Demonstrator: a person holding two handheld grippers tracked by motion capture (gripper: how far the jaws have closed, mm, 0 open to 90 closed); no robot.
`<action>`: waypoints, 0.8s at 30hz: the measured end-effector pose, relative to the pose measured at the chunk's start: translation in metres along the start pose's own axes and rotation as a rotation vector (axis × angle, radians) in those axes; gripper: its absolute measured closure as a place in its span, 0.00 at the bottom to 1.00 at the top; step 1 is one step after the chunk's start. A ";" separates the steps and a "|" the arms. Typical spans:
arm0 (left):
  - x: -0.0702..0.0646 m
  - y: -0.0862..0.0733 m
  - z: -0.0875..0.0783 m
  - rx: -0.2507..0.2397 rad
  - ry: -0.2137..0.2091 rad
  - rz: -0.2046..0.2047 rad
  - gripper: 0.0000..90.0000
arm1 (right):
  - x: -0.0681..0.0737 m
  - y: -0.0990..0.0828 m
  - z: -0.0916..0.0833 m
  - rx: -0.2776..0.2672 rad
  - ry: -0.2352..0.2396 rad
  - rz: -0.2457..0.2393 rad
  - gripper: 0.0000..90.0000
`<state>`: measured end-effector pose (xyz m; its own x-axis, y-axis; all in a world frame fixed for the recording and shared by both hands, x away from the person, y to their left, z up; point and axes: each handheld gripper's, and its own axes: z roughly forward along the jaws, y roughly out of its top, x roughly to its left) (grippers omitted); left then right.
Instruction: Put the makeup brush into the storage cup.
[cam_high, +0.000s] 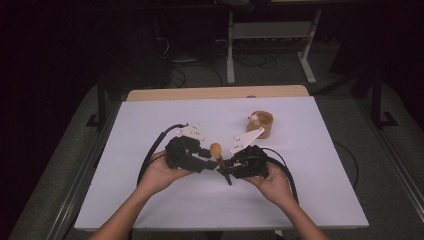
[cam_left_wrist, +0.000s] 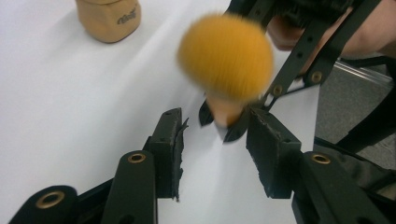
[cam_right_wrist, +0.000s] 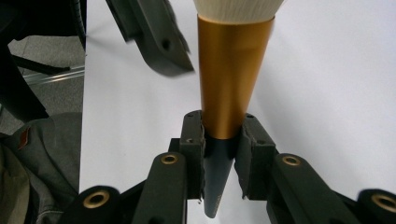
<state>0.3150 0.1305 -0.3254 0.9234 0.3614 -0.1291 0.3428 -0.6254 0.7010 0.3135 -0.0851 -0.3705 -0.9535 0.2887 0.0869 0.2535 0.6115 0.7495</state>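
Handoff looks basically done: right gripper (cam_right_wrist: 219, 144) clamps the brush (cam_right_wrist: 233, 70) handle, left gripper (cam_left_wrist: 215, 140) has let go, and the wooden cup (cam_high: 261, 123) waits nearby.

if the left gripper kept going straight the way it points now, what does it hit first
Most likely the makeup brush, which sits right ahead of the left gripper, between its open jaws and gripped by the right gripper. Depth is hard to judge.

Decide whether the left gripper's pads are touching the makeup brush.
Apart. The left gripper view shows the left gripper open, white table between each pad and the makeup brush, which the right gripper clamps.
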 end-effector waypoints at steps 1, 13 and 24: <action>0.000 -0.001 -0.001 -0.005 0.003 -0.004 0.61 | -0.003 -0.001 -0.004 -0.006 -0.003 0.011 0.81; 0.002 -0.016 -0.011 0.018 0.057 0.000 0.59 | -0.018 -0.014 -0.025 -0.022 -0.042 0.065 0.81; 0.004 -0.032 -0.014 0.039 0.096 -0.003 0.56 | -0.036 -0.024 -0.054 -0.056 -0.083 0.128 0.81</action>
<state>0.3056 0.1616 -0.3382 0.9023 0.4267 -0.0618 0.3536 -0.6504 0.6723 0.3331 -0.1500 -0.3557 -0.8965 0.4231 0.1316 0.3606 0.5243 0.7714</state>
